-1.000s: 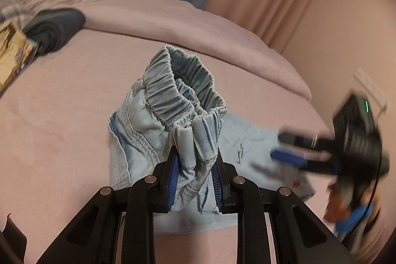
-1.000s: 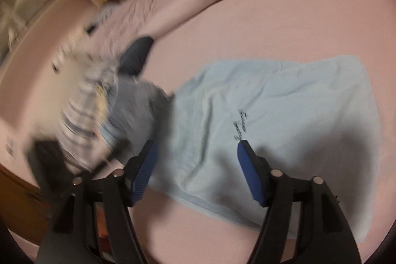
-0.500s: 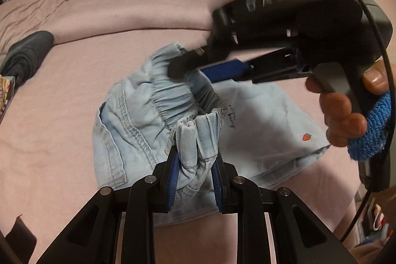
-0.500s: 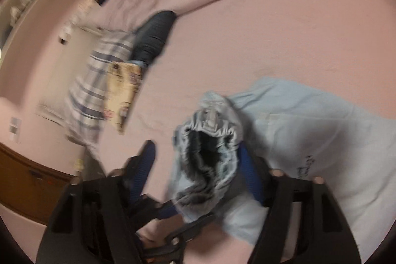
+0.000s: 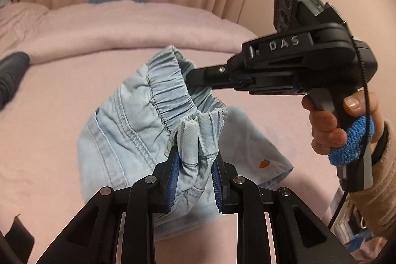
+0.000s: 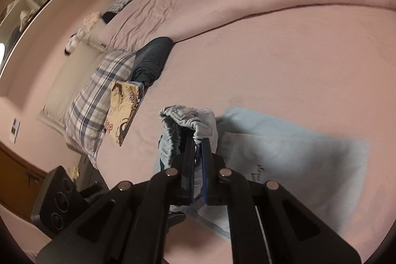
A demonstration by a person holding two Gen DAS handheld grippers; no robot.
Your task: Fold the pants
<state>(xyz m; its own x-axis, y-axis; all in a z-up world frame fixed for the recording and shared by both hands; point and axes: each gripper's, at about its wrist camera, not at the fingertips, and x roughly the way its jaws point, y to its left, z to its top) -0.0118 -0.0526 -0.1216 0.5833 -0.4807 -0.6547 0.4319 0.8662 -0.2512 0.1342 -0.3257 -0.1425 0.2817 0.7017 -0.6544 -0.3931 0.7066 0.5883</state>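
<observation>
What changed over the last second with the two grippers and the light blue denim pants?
The right gripper came in from the side over the light blue denim pants; its jaws have just been closing and now pinch the elastic waistband opposite the left gripper. Unchanged: the left gripper clamps its bunch of waistband; the legs lie on the pink bed.

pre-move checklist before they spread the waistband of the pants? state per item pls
1. Left gripper clamped on the bunched waistband fabric of the pants: ok.
2. Right gripper has just closed, pinching the elastic waistband opposite: ok.
3. How deep the right grip bites: cannot tell, the fabric hides the tips.
4. Waistband lifted off the bed: ok; the legs trail on it.
5. Fabric between the grips slack, not yet taut: ok.
6. Dark garment and plaid pillow lie apart from the pants: ok.
</observation>
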